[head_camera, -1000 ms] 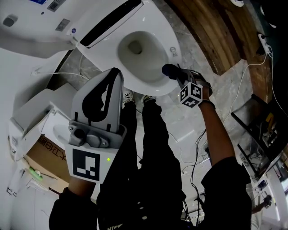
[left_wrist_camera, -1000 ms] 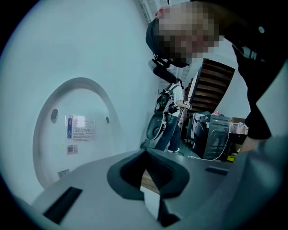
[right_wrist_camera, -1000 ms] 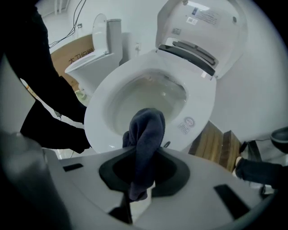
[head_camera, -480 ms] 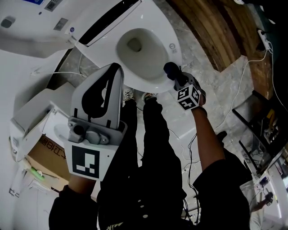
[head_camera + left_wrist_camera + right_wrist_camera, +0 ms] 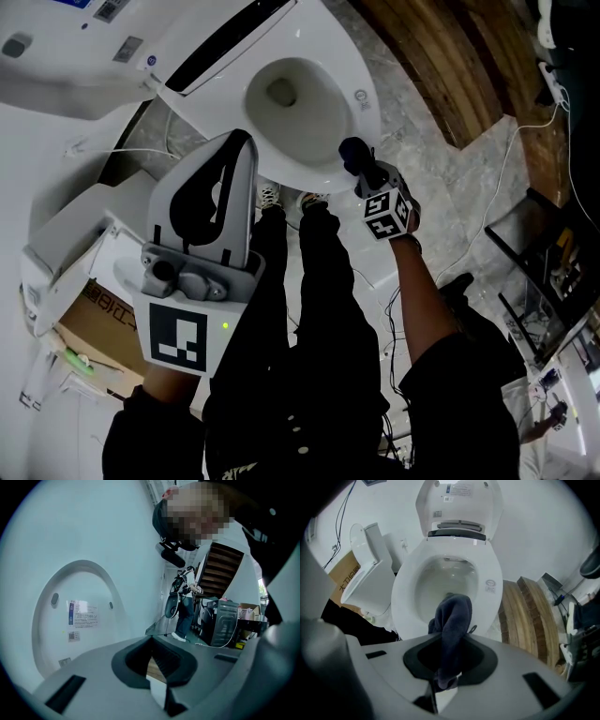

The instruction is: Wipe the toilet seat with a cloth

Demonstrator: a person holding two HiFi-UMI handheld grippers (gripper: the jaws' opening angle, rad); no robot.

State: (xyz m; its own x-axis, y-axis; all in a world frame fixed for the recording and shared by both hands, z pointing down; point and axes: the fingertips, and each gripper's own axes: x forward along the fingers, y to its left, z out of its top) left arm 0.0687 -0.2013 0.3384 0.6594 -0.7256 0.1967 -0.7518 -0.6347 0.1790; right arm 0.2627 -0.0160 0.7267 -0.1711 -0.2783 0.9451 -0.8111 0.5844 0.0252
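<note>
The white toilet seat (image 5: pixel 354 112) rings the open bowl ahead of me, also shown in the right gripper view (image 5: pixel 493 603). A dark blue cloth (image 5: pixel 353 150) rests on the seat's near right rim. My right gripper (image 5: pixel 362 167) is shut on the cloth (image 5: pixel 452 618), which hangs bunched out of the jaws (image 5: pixel 447 670) over the bowl's front edge. My left gripper (image 5: pixel 223 183) is held up close to the head camera, left of the bowl and away from it. Its jaws are shut with nothing in them (image 5: pixel 157 667).
The lid (image 5: pixel 459 503) stands raised behind the bowl. A second white toilet (image 5: pixel 370 573) and a cardboard box (image 5: pixel 98 314) sit at the left. Wooden boards (image 5: pixel 441 66) and cables (image 5: pixel 525 141) lie at the right. My legs (image 5: pixel 319 309) stand before the bowl.
My right gripper has drawn slightly back and left with the cloth along the seat's near right rim. The left gripper has hardly moved.
</note>
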